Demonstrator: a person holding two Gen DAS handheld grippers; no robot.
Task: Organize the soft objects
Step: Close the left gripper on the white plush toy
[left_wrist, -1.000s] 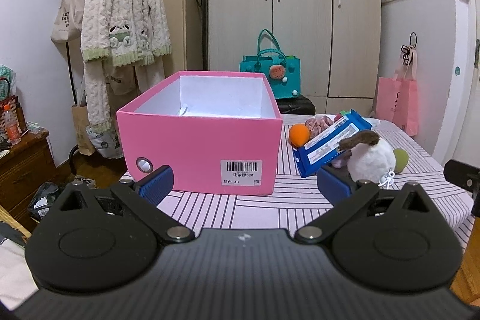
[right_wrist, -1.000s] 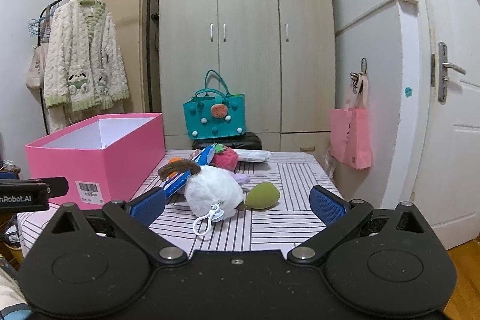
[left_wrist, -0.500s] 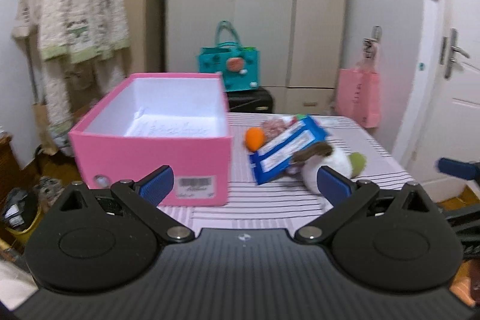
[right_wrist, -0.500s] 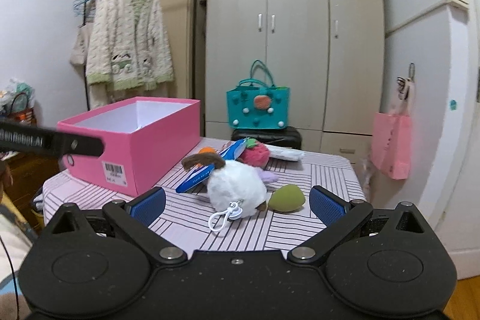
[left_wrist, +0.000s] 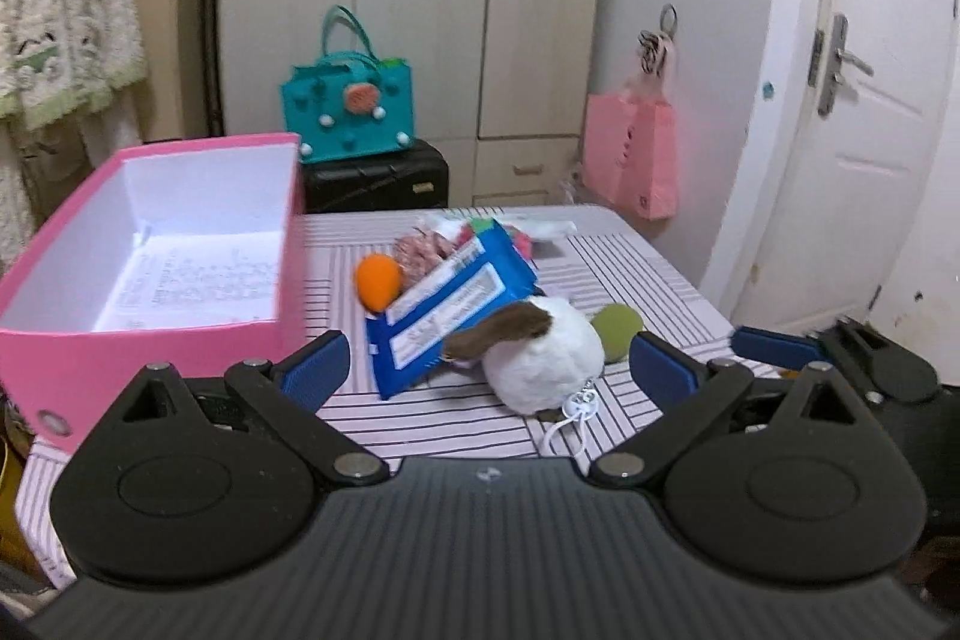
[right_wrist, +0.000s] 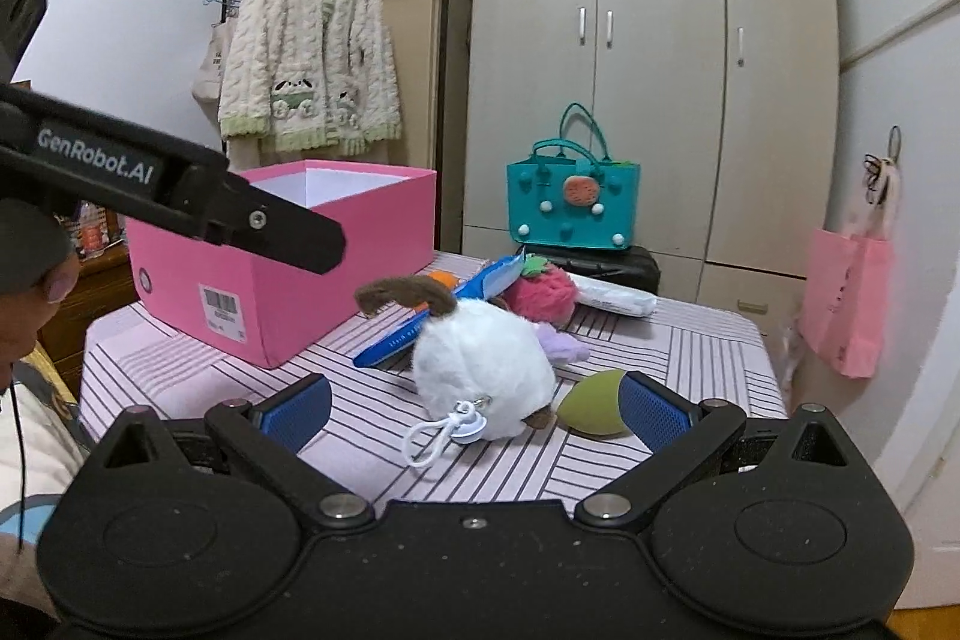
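A white plush ball with a brown tail (left_wrist: pixel 543 355) (right_wrist: pixel 480 370) lies on the striped table, its white clip cord toward me. Beside it lie a green soft egg (left_wrist: pixel 618 331) (right_wrist: pixel 591 403), a blue packet (left_wrist: pixel 450 301) (right_wrist: pixel 420 325), an orange ball (left_wrist: pixel 378 280), a red strawberry plush (right_wrist: pixel 543 295) and a purple plush bit (right_wrist: pixel 564 343). An open pink box (left_wrist: pixel 150 274) (right_wrist: pixel 288 274) stands at the left, holding only paper. My left gripper (left_wrist: pixel 486 370) is open above the table's near edge. My right gripper (right_wrist: pixel 474 409) is open, the white plush between its fingertips.
The striped table (right_wrist: pixel 690 340) ends at the right near a white door (left_wrist: pixel 870 100). A pink bag (left_wrist: pixel 633 160) hangs by the wardrobe. A teal bag (right_wrist: pixel 570 202) sits on a black case behind the table. A clothes rack (right_wrist: pixel 306 52) stands at the back left.
My left gripper has risen and swung right, now looking down at the toys. My right gripper has moved forward and closer to the white plush. Both stayed open.
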